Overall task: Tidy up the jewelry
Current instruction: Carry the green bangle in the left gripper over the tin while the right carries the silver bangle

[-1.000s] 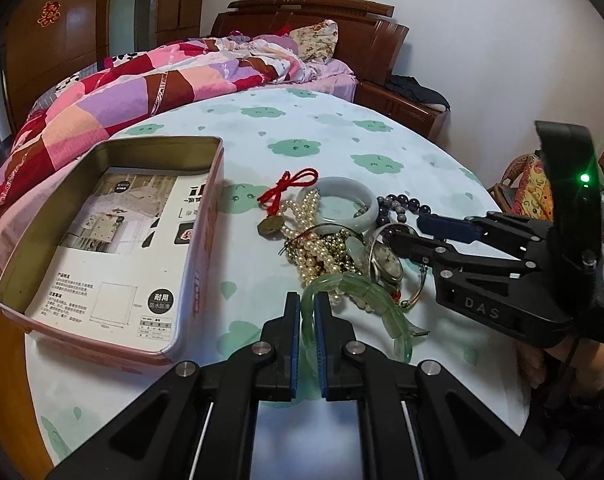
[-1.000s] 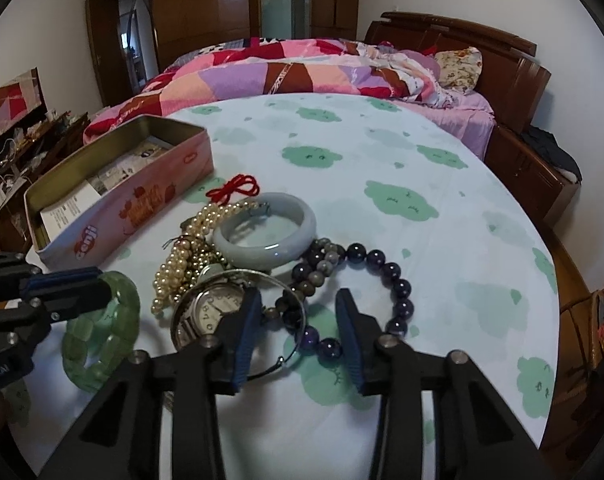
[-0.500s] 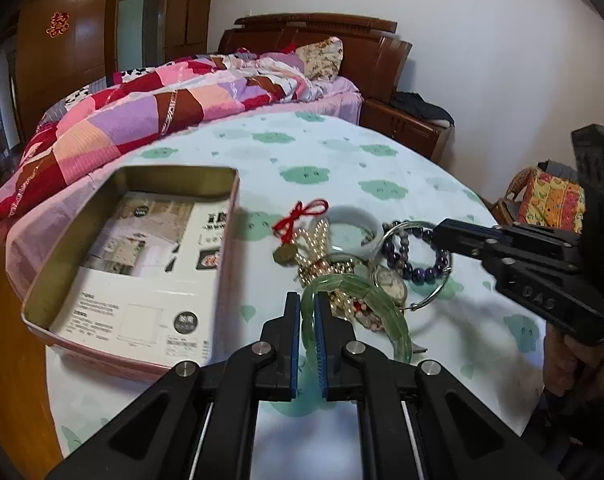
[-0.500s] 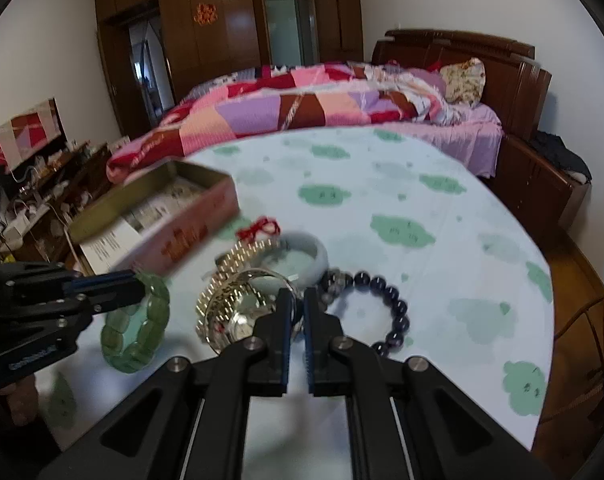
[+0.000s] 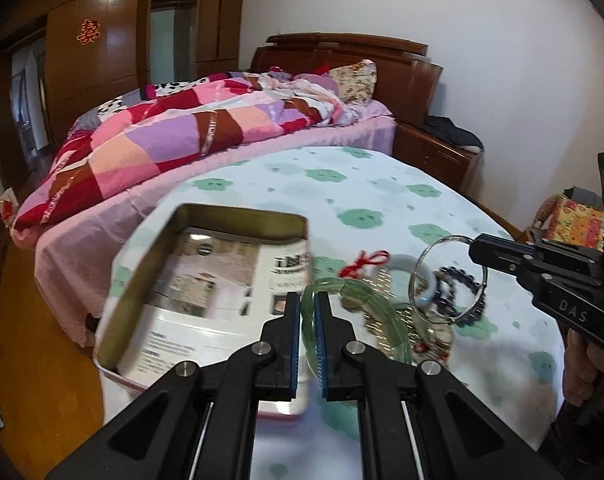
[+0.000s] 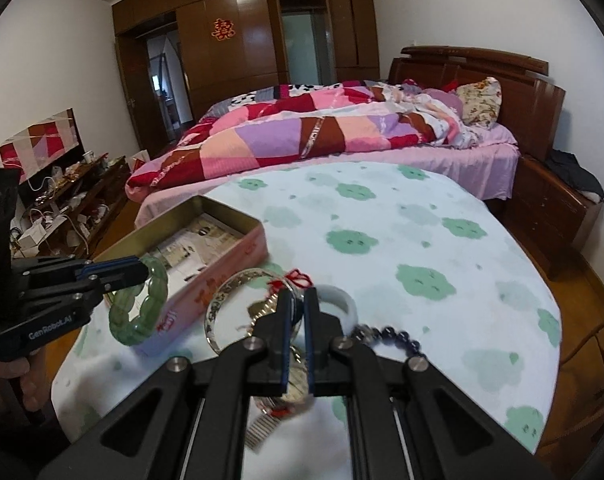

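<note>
Two fisheye wrist views look forward along their own gripper fingers, close above a round table and toward a bed. The left camera faces the open tin; the right looks from the opposite side. Both share the tin, the somewhat blurred jewelry pile and each other's gripper.

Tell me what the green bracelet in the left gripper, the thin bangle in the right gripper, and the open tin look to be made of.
Green bracelet: translucent, glossy segments, so jade, glass or resin; the look cannot settle which. Thin bangle: slim, shiny silvery hoop, probably metal. Open tin: dull gold inner walls and a pink printed outside suggest sheet metal; printed paper lies inside. Left gripper and right gripper are each clamped on their piece.
</note>
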Action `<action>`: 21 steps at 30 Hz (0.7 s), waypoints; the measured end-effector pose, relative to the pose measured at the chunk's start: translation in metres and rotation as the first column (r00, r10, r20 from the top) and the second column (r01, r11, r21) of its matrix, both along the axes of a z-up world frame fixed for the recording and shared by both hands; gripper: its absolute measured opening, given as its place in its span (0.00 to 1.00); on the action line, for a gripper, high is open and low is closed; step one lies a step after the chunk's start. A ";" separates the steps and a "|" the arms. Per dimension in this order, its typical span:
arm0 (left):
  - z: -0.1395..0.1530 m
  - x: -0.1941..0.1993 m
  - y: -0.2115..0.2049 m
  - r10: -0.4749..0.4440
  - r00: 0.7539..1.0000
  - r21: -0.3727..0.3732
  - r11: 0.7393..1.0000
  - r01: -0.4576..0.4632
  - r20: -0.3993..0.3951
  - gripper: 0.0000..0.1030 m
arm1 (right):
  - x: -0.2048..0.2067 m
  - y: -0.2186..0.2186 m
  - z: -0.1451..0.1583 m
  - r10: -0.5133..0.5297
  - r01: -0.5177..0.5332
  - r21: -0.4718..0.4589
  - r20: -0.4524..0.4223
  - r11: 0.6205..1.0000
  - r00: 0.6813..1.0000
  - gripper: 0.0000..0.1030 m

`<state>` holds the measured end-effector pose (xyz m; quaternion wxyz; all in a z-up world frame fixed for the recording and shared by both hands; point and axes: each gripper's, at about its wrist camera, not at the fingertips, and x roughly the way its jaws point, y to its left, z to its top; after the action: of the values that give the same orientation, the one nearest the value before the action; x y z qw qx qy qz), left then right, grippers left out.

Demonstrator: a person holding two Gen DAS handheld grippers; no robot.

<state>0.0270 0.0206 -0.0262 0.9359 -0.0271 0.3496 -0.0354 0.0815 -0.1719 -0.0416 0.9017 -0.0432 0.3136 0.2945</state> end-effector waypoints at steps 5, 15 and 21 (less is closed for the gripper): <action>0.002 0.013 0.015 0.031 1.000 0.041 0.999 -0.031 0.000 0.06 | 0.011 0.017 0.011 0.037 -0.037 0.023 -0.020 0.999 0.999 0.07; -0.001 0.044 0.050 0.098 0.995 0.055 0.994 -0.097 -0.018 0.06 | 0.035 0.071 0.022 0.109 -0.109 -0.031 -0.013 0.994 0.994 0.07; -0.008 0.062 0.061 0.112 0.993 0.066 0.992 -0.109 -0.040 0.06 | 0.050 0.096 0.012 0.105 -0.107 -0.063 -0.030 0.992 0.994 0.07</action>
<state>0.0892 0.0818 -0.0339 0.9290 -0.0173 0.3687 0.0283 0.1313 -0.0755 -0.0300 0.8787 -0.0850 0.3321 0.3323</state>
